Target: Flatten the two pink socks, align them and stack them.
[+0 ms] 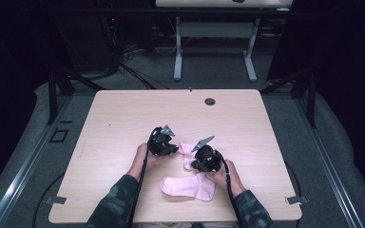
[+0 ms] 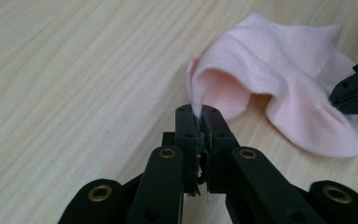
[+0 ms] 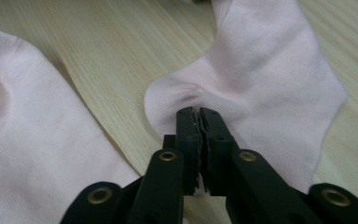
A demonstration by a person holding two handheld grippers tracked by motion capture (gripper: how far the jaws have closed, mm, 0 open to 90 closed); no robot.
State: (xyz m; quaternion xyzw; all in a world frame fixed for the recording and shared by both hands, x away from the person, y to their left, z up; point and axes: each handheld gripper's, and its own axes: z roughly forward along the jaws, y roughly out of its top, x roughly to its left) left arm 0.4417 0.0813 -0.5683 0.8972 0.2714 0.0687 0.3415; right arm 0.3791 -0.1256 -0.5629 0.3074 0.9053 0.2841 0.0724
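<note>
Two pink socks lie on the light wooden table [image 1: 123, 118]. One sock [image 1: 188, 188] rests flat near the front edge. The other sock [image 1: 187, 153] is bunched between my two grippers. My left gripper [image 1: 175, 149] is shut on that sock's thin edge [image 2: 199, 112], and the sock [image 2: 279, 79] arches up beyond the jaws. My right gripper [image 1: 195, 164] is shut on a fold of the same sock [image 3: 198, 113], whose body [image 3: 265, 74] spreads to the right. The flat sock [image 3: 23, 140] lies at the left of the right gripper view.
A round cable hole [image 1: 210, 101] sits near the table's far edge. Bare wood stretches behind and to both sides of the socks. The right gripper's jaw tip [image 2: 354, 88] pokes in at the right edge of the left gripper view.
</note>
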